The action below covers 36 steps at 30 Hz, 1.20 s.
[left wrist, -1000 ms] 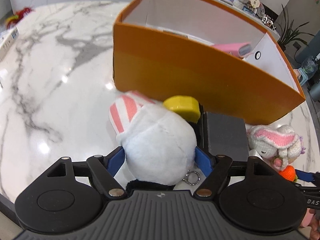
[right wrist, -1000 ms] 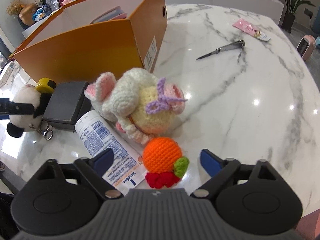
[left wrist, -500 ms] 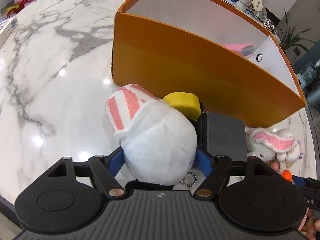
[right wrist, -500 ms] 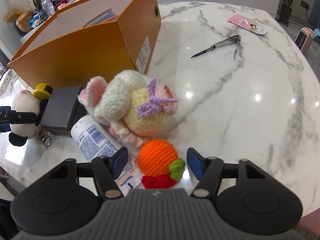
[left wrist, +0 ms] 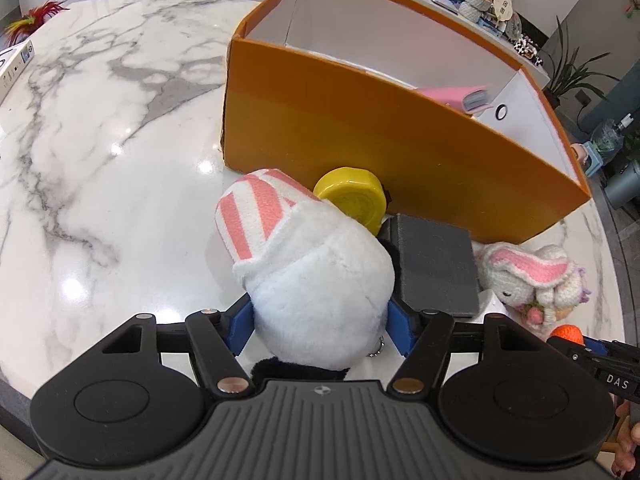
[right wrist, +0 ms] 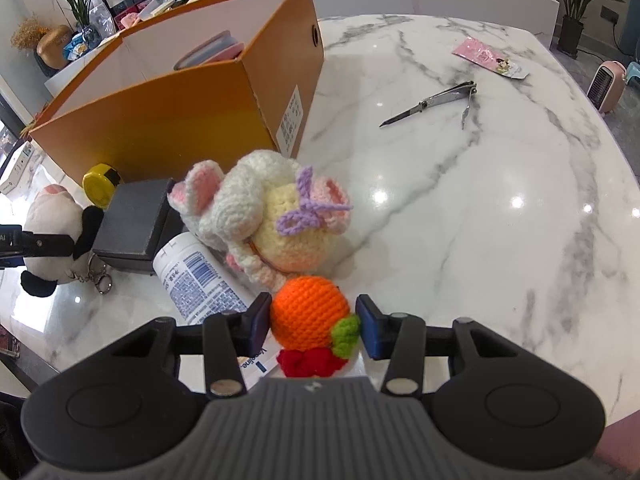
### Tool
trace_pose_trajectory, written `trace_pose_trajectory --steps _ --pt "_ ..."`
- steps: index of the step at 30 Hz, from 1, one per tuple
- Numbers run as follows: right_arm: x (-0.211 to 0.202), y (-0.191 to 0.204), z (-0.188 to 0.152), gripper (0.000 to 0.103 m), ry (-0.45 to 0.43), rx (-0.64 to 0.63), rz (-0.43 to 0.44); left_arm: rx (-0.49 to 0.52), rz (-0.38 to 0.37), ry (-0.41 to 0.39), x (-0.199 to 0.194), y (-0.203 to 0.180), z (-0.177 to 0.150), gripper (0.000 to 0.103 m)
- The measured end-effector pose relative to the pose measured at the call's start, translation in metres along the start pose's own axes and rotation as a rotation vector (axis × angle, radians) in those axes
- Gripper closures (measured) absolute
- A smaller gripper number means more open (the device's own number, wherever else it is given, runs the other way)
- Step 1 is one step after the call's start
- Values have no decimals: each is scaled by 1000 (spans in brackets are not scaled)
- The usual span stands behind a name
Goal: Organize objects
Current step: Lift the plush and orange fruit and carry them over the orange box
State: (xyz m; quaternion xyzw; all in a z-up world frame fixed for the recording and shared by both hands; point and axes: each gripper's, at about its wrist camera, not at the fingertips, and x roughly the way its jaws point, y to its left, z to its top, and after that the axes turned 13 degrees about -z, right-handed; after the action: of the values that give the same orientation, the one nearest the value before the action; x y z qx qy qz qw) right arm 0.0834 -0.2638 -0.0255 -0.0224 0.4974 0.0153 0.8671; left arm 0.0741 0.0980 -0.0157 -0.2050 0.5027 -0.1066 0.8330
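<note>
Beyond both grippers, the orange box stands open-topped, its tall near wall the edge I must clear. My left gripper clamps the soft, light plush at its body; my right gripper pinches the squashy crochet orange.

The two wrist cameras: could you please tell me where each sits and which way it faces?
Left wrist: sits on the left gripper, looking along its fingers at the white plush toy and orange box.
Right wrist: sits on the right gripper, facing the orange crochet ball between its fingers.
Shared: box, plush, crochet bunny.
</note>
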Motion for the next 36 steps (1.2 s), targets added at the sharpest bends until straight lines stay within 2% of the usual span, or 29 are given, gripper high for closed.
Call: trace_pose_trajectory --steps 10,16,27,33,36 --pt "-18 7 -2 55 -8 -14 114 35 -12 -28 -24 -2 -1 25" --pt "-32 16 1 55 -45 -15 206 47 -71 -63 -39 -9 2 25" --pt "-69 49 23 55 -208 -10 300 105 -103 -156 -53 -32 10 25" --pt "-82 51 35 55 -301 23 294 148 -82 -215 -58 -45 15 25" --pt "-89 53 50 55 -366 57 286 162 -60 -275 -60 -55 26 25"
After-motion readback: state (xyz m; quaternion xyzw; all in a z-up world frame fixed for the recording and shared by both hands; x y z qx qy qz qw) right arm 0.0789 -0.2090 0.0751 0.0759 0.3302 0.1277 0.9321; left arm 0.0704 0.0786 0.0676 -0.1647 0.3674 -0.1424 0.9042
